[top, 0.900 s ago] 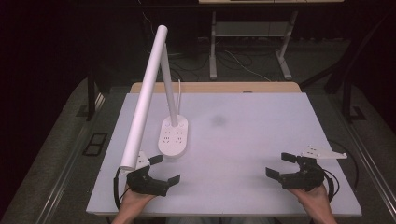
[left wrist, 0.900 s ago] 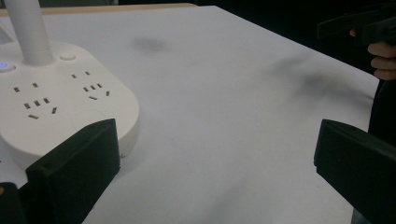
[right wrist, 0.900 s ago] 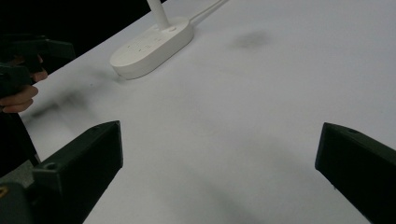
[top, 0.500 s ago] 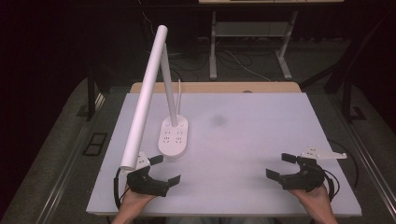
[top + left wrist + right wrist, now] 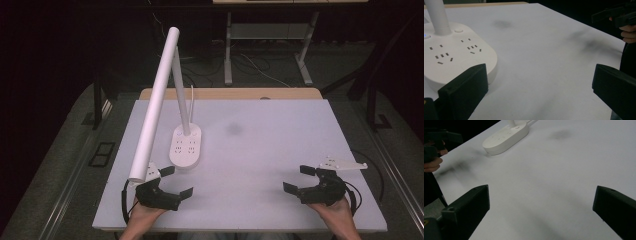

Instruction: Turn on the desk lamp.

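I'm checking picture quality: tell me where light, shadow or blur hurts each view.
High view: table evenly lit, surroundings dark. Left gripper view: lamp base sharp, grey smudgy shadows on the tabletop. Right gripper view: jaws soft-edged up close, base clear.

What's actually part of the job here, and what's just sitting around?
Part of the job:
- white desk lamp on its socket base
- left gripper, open, close beside the base
- right gripper, open, over bare table

Just around:
- dark smudge on the tabletop
- metal stand and cables on the floor behind
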### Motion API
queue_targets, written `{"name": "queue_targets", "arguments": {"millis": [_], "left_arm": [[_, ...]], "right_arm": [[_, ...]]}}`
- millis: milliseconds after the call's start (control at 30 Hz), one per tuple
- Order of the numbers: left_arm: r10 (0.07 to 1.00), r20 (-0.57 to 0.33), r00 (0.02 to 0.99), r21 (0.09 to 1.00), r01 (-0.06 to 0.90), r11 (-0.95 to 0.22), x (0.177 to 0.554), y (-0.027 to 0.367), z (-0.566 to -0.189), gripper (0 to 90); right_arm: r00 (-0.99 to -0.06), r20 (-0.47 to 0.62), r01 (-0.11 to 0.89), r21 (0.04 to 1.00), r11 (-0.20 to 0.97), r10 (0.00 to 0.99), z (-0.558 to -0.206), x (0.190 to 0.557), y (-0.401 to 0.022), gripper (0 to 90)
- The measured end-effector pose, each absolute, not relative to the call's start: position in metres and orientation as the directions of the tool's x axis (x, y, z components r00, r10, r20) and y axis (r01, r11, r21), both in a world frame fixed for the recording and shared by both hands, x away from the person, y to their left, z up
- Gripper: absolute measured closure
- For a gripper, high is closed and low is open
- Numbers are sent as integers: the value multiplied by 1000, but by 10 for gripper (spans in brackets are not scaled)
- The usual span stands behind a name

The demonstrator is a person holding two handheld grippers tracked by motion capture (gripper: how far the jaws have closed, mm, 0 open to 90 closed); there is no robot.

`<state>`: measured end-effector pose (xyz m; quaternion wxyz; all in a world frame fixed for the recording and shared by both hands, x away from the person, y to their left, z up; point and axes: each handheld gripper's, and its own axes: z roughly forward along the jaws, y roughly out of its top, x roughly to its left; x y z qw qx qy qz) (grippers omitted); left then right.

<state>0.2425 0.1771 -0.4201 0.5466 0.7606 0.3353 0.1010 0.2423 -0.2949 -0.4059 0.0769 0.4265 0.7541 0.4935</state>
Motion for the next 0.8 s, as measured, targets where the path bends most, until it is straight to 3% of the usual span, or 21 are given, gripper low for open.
{"name": "queue_targets", "arguments": {"millis": [800], "left_arm": [[629, -215, 747, 897, 405, -175, 243, 178, -421, 0]], "right_arm": [[-658, 291, 574, 791, 212, 695, -393, 254, -290, 6]]}}
